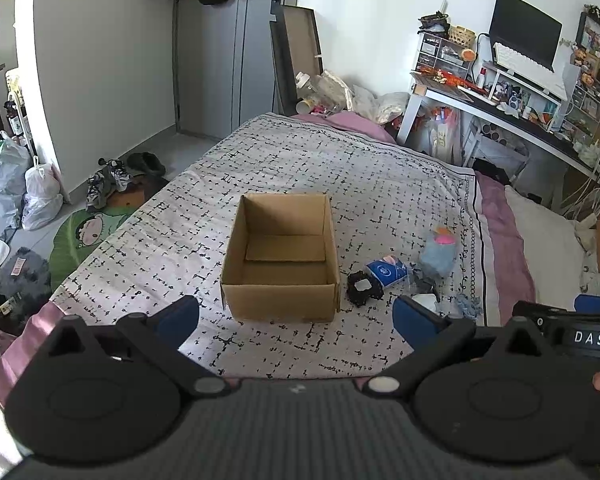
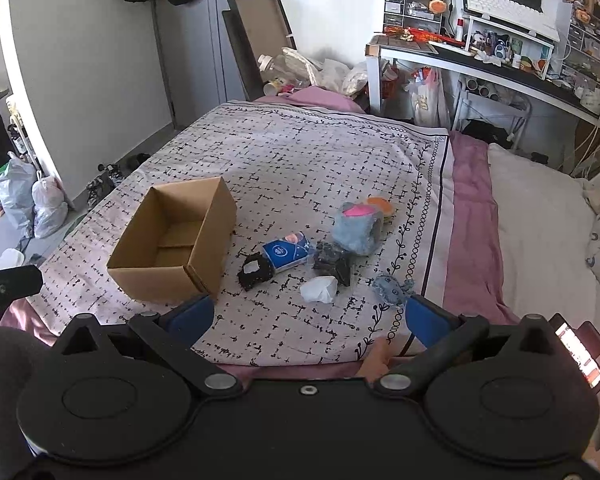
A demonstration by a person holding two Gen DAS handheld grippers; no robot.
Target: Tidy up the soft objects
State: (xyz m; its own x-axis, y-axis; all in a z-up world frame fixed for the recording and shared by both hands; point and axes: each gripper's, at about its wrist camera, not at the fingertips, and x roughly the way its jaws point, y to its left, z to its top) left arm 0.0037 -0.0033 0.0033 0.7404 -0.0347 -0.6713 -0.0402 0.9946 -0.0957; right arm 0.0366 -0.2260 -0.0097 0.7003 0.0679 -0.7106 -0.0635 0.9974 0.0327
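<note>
An empty cardboard box (image 1: 282,264) (image 2: 176,240) stands open on the patterned bedspread. Right of it lies a cluster of soft things: a black item (image 2: 255,270) (image 1: 363,287), a blue tissue pack (image 2: 286,255) (image 1: 386,271), a grey-blue plush with a pink spot (image 2: 356,226) (image 1: 438,254), a dark crumpled piece (image 2: 334,264), a white wad (image 2: 319,289) and a small blue plush (image 2: 392,288). My left gripper (image 1: 296,318) is open, just short of the box's near wall. My right gripper (image 2: 308,316) is open too, nearest the white wad, holding nothing.
The bed's pink sheet (image 2: 474,216) and a pale pillow (image 2: 540,216) lie to the right. A cluttered desk (image 2: 500,64) with a monitor stands beyond. Bags (image 1: 20,192), shoes (image 1: 108,184) and a mat cover the floor at left. A person stands at the far left edge.
</note>
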